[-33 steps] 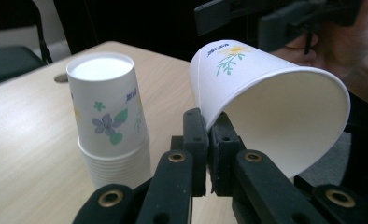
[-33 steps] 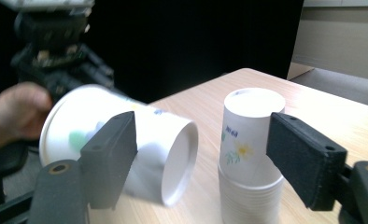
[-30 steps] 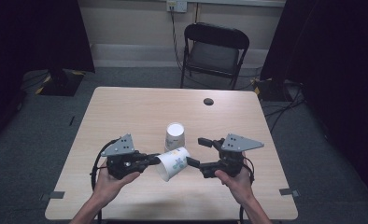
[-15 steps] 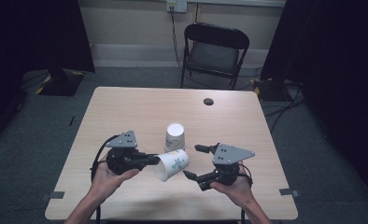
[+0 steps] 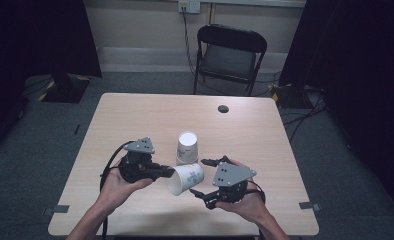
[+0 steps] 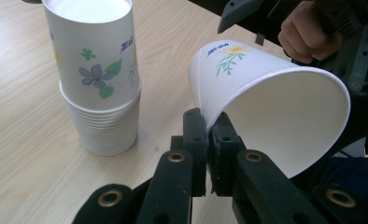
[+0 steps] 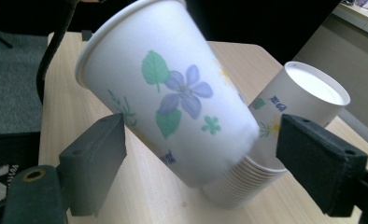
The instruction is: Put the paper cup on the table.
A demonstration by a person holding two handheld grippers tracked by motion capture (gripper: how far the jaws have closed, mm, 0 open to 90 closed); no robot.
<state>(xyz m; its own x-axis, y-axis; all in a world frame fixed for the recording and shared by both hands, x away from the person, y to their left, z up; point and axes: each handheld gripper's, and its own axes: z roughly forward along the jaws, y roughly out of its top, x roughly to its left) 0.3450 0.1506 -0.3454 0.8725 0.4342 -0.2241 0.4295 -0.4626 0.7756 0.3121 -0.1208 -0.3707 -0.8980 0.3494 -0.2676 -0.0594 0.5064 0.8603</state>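
Note:
A floral paper cup (image 5: 186, 178) lies tilted on its side in the air, mouth toward the near edge. My left gripper (image 5: 169, 172) is shut on its rim (image 6: 205, 122); in the left gripper view the white inside (image 6: 285, 121) faces the camera. My right gripper (image 5: 205, 178) is open, one jaw on each side of the cup's closed end without touching it, as the right gripper view shows around the cup (image 7: 173, 88). A stack of upside-down matching cups (image 5: 187, 148) (image 6: 98, 79) (image 7: 303, 102) stands on the table just behind.
The wooden table (image 5: 135, 115) carries a small dark round object (image 5: 223, 108) near its far edge. A black folding chair (image 5: 230, 55) stands behind the table. Cables trail from both grippers toward the near edge.
My right gripper has rolled and shifted a little left and toward the near edge, its open jaws now straddling the cup's closed end. The left gripper keeps the cup almost still.

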